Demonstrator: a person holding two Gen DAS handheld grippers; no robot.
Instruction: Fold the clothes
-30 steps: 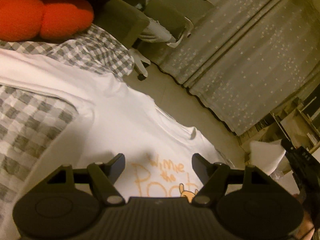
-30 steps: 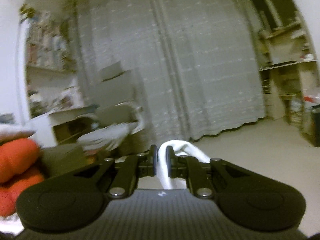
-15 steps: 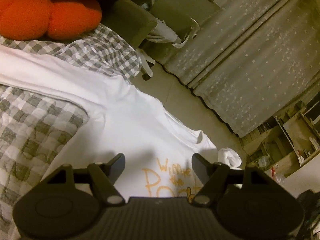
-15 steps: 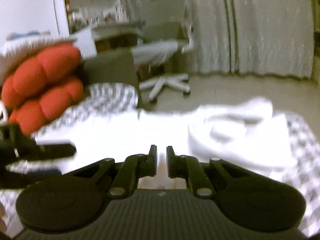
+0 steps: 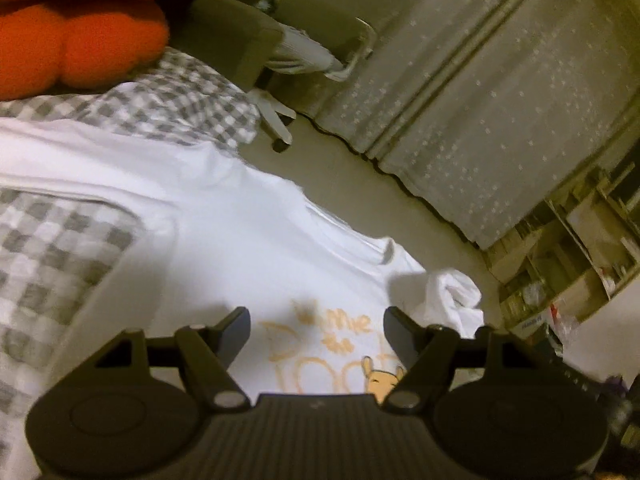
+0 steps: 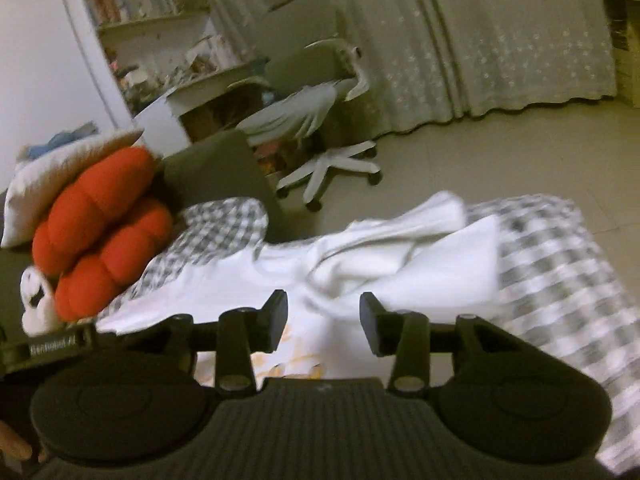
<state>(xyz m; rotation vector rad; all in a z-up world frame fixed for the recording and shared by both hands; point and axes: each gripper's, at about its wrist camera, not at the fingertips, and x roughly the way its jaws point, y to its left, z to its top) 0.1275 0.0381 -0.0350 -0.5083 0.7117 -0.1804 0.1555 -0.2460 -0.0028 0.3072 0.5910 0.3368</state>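
Note:
A white T-shirt (image 5: 224, 248) with an orange cartoon print (image 5: 340, 344) lies spread front-up on a grey checked bedspread (image 5: 52, 248). Its far sleeve (image 5: 452, 300) is bunched up near the bed edge. My left gripper (image 5: 316, 330) is open and empty just above the print. In the right wrist view the shirt (image 6: 400, 272) lies with the crumpled sleeve folded onto it. My right gripper (image 6: 323, 320) is open and empty above the shirt.
An orange cushion (image 6: 100, 224) and a white pillow (image 6: 48, 176) lie at the head of the bed. A grey office chair (image 6: 316, 128) stands on the floor beyond the bed edge. Curtains (image 5: 500, 80) and shelves (image 5: 580, 248) line the far walls.
My right gripper swung down from facing the curtains, opened and let go of the white sleeve, which now lies on the shirt. My left gripper stayed open over the print.

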